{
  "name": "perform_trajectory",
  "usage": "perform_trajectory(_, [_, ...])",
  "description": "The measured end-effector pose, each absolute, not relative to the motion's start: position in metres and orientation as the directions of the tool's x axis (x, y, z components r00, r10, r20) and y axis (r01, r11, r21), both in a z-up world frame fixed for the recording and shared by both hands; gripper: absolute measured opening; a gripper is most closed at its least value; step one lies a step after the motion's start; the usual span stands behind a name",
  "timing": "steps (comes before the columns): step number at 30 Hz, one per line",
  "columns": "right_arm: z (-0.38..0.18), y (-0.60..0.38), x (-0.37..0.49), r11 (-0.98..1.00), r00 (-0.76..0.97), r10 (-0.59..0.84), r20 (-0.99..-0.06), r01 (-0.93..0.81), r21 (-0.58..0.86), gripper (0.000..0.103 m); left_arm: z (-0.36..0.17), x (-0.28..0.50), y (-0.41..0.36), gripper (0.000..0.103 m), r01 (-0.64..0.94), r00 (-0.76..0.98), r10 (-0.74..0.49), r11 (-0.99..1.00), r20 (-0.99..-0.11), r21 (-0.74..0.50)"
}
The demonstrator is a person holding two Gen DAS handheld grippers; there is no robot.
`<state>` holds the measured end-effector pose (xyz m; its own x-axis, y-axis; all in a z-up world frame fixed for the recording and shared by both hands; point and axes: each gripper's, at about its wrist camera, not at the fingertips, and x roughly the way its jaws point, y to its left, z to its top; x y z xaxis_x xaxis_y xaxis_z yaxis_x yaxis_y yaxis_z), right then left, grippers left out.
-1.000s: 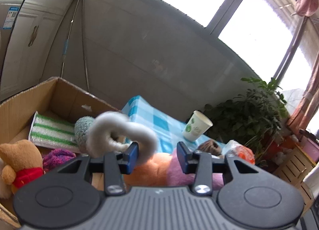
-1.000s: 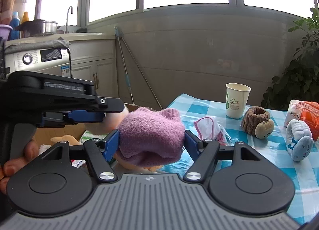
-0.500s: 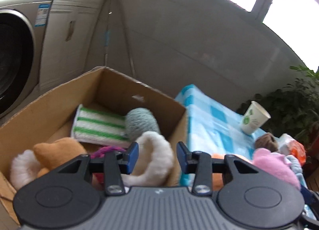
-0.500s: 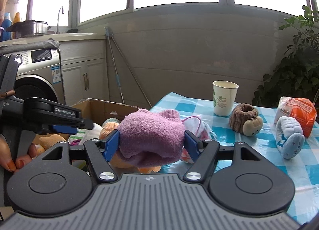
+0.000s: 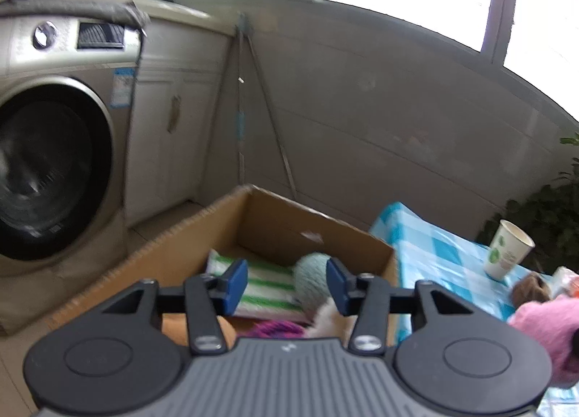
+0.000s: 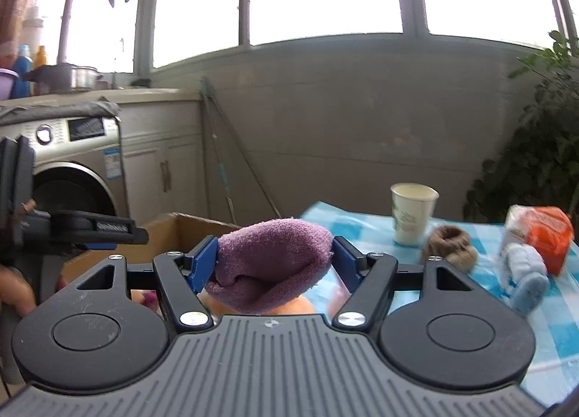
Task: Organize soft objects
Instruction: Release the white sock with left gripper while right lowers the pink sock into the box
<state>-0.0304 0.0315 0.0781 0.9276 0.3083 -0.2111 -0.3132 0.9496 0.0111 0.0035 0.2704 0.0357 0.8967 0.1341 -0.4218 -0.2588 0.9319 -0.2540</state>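
Between the blue pads of the right gripper (image 6: 275, 263): a purple sock (image 6: 271, 268), clenched on both sides, long axis lying crosswise from pad to pad, rounded closed end toward the right pad, folded open edge sagging down and left. Just beneath it, blurred orange plush, too hidden to name. Off to the right on the checked tablecloth (image 6: 557, 312): a paper cup (image 6: 412, 212) upright, a brown fuzzy item (image 6: 448, 247) near its base, a pale blue slipper (image 6: 524, 277) beside an orange-and-white packet (image 6: 539, 236).

Over the cardboard box (image 5: 275, 221), the left gripper (image 5: 287, 281): jaws opening, nothing pressed between the pads. Below and beyond, inside the box: a green-striped white cloth (image 5: 264, 286) flat on the bottom, a pale teal ball (image 5: 313, 281) touching its right edge, a white fluffy piece (image 5: 331, 315) and magenta fuzz (image 5: 278, 328) nearer the camera. Left of the box, a washing machine (image 5: 54, 164).
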Motion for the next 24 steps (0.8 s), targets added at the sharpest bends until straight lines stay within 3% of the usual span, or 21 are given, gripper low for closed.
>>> perform_trajectory(13, [0.075,0.12,0.013,0.849,0.821,0.512,-0.254,-0.529,0.0,0.086,0.043,-0.004,0.312,0.089,-0.404,0.874,0.299,0.884,-0.383,-0.233])
perform_trajectory(24, [0.049,0.181,0.058,0.813,0.779,0.527,-0.342,-0.578,-0.064,0.086,0.037,-0.012,0.343,0.091,-0.463,0.856,0.329,0.83,-0.4,-0.31])
